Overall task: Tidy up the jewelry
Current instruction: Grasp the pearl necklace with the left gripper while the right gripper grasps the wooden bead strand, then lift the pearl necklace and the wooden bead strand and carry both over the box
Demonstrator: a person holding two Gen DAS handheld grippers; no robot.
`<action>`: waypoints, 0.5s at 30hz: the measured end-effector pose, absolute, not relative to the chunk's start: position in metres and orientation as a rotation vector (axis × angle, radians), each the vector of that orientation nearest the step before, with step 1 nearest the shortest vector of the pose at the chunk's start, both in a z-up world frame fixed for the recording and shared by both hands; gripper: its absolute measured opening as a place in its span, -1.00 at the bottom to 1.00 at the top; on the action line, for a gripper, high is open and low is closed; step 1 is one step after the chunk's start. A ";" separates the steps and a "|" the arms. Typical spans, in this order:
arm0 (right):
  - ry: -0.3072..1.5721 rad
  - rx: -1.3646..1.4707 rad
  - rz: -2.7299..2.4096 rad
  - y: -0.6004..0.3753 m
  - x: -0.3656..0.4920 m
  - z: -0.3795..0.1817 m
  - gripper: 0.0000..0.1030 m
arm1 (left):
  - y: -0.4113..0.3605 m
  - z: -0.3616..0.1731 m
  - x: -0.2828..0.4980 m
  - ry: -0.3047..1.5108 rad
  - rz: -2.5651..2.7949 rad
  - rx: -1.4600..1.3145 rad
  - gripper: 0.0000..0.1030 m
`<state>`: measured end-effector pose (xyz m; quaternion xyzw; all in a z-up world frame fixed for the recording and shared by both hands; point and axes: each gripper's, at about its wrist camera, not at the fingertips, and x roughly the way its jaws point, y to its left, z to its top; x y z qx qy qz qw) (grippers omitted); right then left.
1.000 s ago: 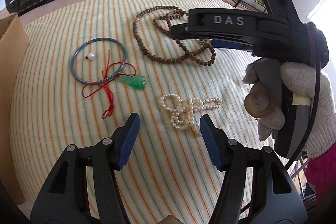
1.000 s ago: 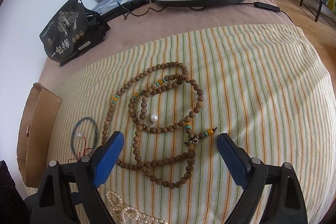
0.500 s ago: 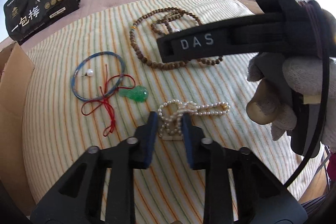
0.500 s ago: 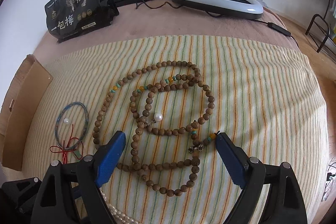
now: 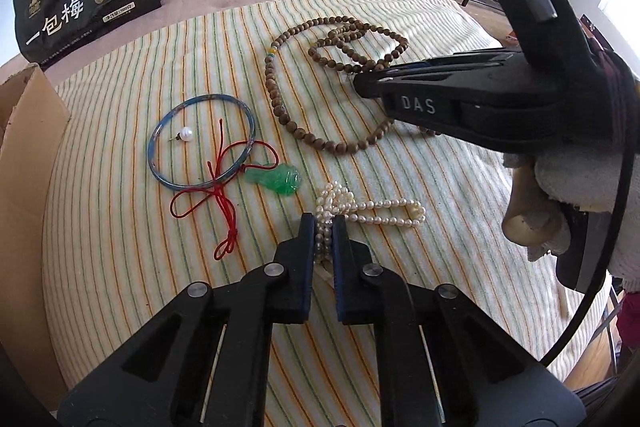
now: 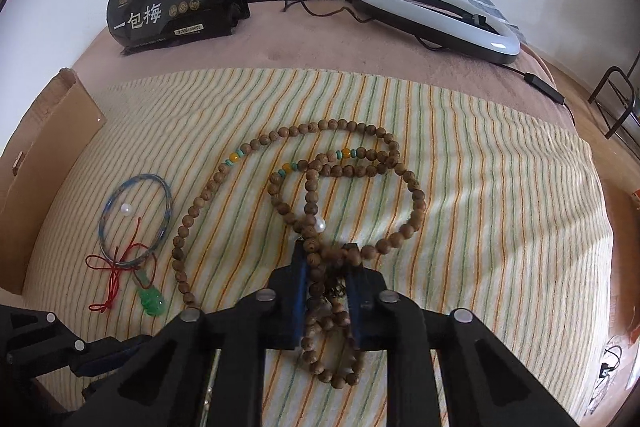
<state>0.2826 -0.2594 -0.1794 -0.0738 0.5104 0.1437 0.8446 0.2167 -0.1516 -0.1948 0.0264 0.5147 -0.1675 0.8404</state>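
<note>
Left gripper [image 5: 324,223] pinches pearl necklace [image 5: 372,207] — right gripper [image 6: 326,259] clamps wooden bead necklace [image 6: 304,187]; cardboard box [image 6: 40,163] contents hidden.

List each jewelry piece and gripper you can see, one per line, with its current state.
Left gripper: shut on pearl necklace.
Right gripper: shut on wooden bead necklace.
Pearl necklace: bunched, pinched.
Wooden bead necklace: looped, pinched.
Blue bangle: flat, untouched.
Jade pendant: lying flat.
</note>
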 end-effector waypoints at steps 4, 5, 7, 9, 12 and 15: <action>1.077 -0.107 0.340 -0.265 0.278 -0.174 -0.78 | -0.150 -0.193 0.215 1.087 -0.356 0.052 -0.89; 1.076 -0.091 0.344 -0.268 0.277 -0.173 -0.78 | -0.149 -0.192 0.215 1.086 -0.356 0.049 -0.90; 1.067 -0.069 0.344 -0.272 0.273 -0.169 -0.78 | -0.147 -0.189 0.213 1.081 -0.356 0.043 -0.90; 1.053 -0.068 0.346 -0.274 0.268 -0.163 -0.78 | -0.146 -0.185 0.212 1.070 -0.357 0.038 -0.90; 1.028 -0.056 0.353 -0.276 0.261 -0.150 -0.79 | -0.142 -0.176 0.210 1.052 -0.359 0.021 -0.90; 0.999 -0.049 0.344 -0.280 0.256 -0.138 -0.79 | -0.140 -0.165 0.207 1.025 -0.363 0.005 -0.90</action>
